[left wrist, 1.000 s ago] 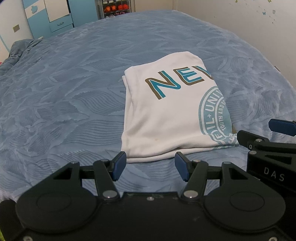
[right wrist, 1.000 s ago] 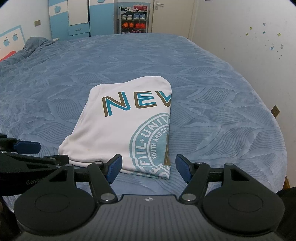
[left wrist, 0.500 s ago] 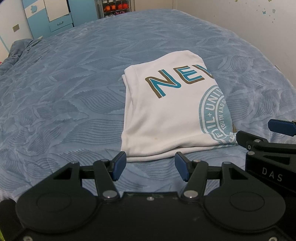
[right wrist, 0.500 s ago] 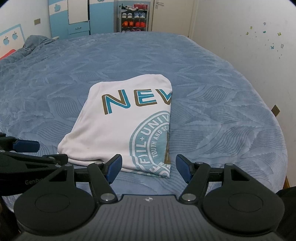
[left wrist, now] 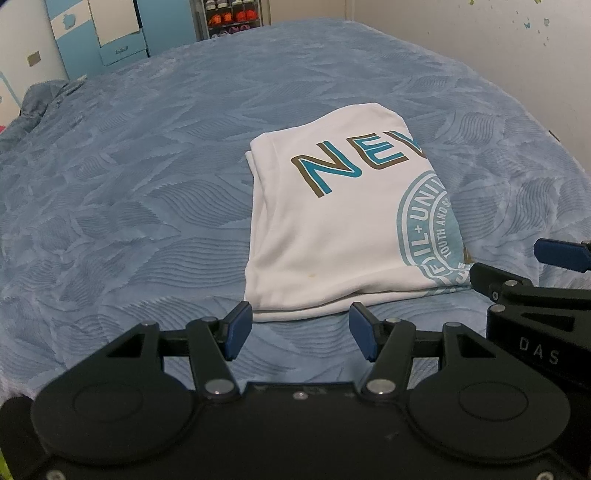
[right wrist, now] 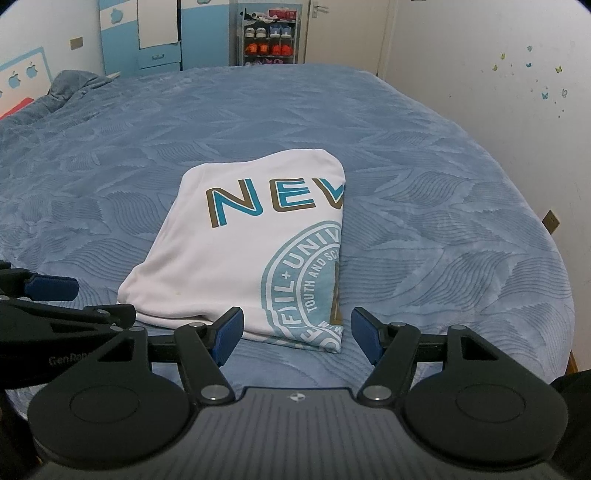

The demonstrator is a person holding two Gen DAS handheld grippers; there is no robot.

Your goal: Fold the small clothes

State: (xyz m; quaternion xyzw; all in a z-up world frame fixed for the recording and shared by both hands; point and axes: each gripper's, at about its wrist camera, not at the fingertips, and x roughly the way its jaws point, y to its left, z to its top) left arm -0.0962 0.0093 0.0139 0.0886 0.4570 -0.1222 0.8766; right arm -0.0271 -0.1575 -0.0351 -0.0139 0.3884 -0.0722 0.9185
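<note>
A white T-shirt with teal lettering and a round teal print lies folded into a neat rectangle on the blue bedspread. My left gripper hovers just short of its near left edge, open, with nothing between the blue pads. My right gripper is open at the near right corner of the shirt, also holding nothing. Each gripper shows at the edge of the other's view: the right one and the left one.
The bedspread spreads wide around the shirt, with a bunched blanket at the far left. A blue and white wardrobe and a shoe rack stand beyond the bed. A white wall runs along the right.
Both grippers have drawn back and risen slightly, so the folded shirt sits a little farther off. The shirt has not moved and both grippers have stayed open.
</note>
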